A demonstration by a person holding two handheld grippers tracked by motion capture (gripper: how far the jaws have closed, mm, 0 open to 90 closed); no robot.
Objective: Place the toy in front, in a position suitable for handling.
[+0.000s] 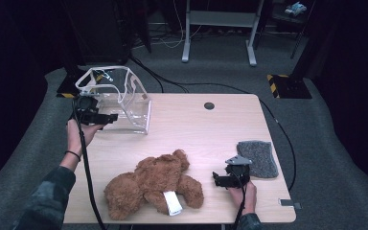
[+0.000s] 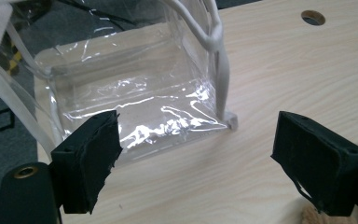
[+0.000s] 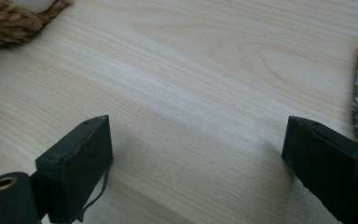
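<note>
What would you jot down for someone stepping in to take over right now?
Left gripper: open, empty, just in front of the clear bag at the table's far left.
Right gripper: open, empty, over bare wood between the teddy bear and the grey cloth.
Done: nothing gripped; bag stands open and empty, bear lies at the near edge.
Left: probably steady the bag, then pick up the bear and put it in.

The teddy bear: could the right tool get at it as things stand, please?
Probably yes: the right tool is open beside the bear, with bare table between them; the grey cloth lies on its other side.
</note>
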